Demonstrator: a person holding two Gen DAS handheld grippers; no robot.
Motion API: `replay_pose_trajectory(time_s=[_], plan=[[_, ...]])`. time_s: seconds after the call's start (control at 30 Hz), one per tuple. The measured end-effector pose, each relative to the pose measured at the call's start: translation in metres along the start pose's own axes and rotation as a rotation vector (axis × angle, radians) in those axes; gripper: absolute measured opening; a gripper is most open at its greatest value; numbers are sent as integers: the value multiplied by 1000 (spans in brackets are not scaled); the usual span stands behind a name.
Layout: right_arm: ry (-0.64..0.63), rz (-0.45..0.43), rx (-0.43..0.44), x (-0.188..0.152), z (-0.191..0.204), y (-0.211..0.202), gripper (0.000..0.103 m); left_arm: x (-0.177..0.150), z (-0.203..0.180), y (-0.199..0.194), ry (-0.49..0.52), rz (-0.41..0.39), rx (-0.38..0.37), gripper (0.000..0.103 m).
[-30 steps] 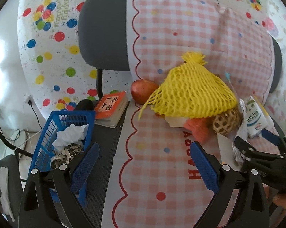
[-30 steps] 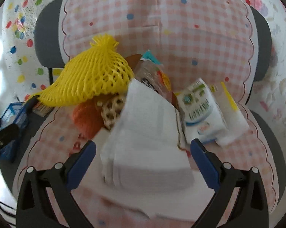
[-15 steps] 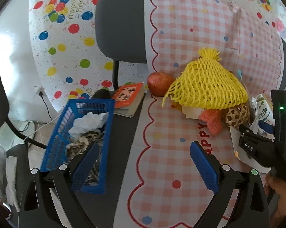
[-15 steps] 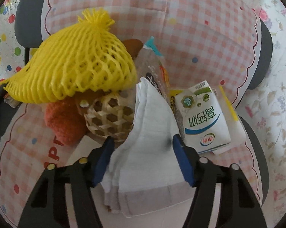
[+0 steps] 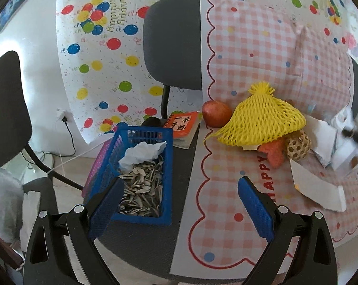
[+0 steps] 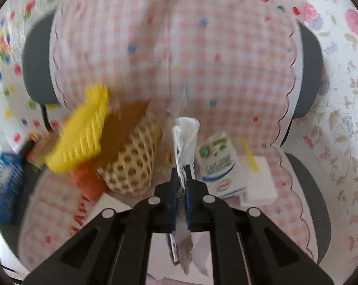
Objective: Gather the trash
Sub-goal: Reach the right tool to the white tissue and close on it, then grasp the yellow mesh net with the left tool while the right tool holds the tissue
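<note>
The right gripper [image 6: 181, 180] points downward with its 2 blue-padded jaws having just closed tight on a thin white folded tissue [image 6: 186, 140], while the left gripper [image 5: 181, 204] angles downward, its 2 jaws spread wide and gripping nothing.

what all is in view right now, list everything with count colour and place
basket: 1, blue, chair seat left, holds seed shells and a crumpled tissue
booklet: 1, orange, behind basket
apple: 1, red, beside net
foam net: 1, yellow, on the pile
woven ball: 1, tan, under net's edge
milk carton: 1, white-green, right of pile
folded tissue: 1, white, pinched in right gripper
left gripper: open, empty
</note>
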State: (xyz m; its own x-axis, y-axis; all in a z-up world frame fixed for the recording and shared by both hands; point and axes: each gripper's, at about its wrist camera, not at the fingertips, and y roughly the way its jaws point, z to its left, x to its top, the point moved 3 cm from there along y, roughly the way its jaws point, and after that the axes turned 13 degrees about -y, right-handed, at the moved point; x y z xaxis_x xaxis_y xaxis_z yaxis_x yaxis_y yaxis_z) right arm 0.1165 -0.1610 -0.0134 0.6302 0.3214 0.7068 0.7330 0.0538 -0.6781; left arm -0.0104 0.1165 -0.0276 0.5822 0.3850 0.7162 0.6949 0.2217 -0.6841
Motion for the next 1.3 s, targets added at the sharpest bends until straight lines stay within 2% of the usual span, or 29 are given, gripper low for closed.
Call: replay_pose_trajectory(time_s=[0.23, 0.37, 0.57, 0.7, 0.8, 0.87, 1.23, 1.3], plan=[[61, -176, 82, 17, -36, -75, 5, -1, 0, 0, -26, 20, -14, 95], [88, -221, 169, 2, -40, -99, 5, -2, -14, 2, 22, -3, -61, 95], [105, -246, 214, -25, -49, -123, 5, -3, -54, 21, 116, 12, -169, 94], [141, -223, 266, -42, -51, -114, 5, -3, -83, 42, 191, 22, -201, 90], [153, -215, 267, -47, -50, -108, 5, -1, -102, 55, 240, 26, -225, 88], [160, -214, 276, -48, -53, -104, 5, 2, -116, 65, 275, 30, -253, 69], [191, -190, 334, -53, -60, -81, 5, 11, -172, 105, 416, -20, -238, 69], [194, -182, 344, -54, -61, -78, 5, 13, -178, 109, 441, -46, -230, 64]])
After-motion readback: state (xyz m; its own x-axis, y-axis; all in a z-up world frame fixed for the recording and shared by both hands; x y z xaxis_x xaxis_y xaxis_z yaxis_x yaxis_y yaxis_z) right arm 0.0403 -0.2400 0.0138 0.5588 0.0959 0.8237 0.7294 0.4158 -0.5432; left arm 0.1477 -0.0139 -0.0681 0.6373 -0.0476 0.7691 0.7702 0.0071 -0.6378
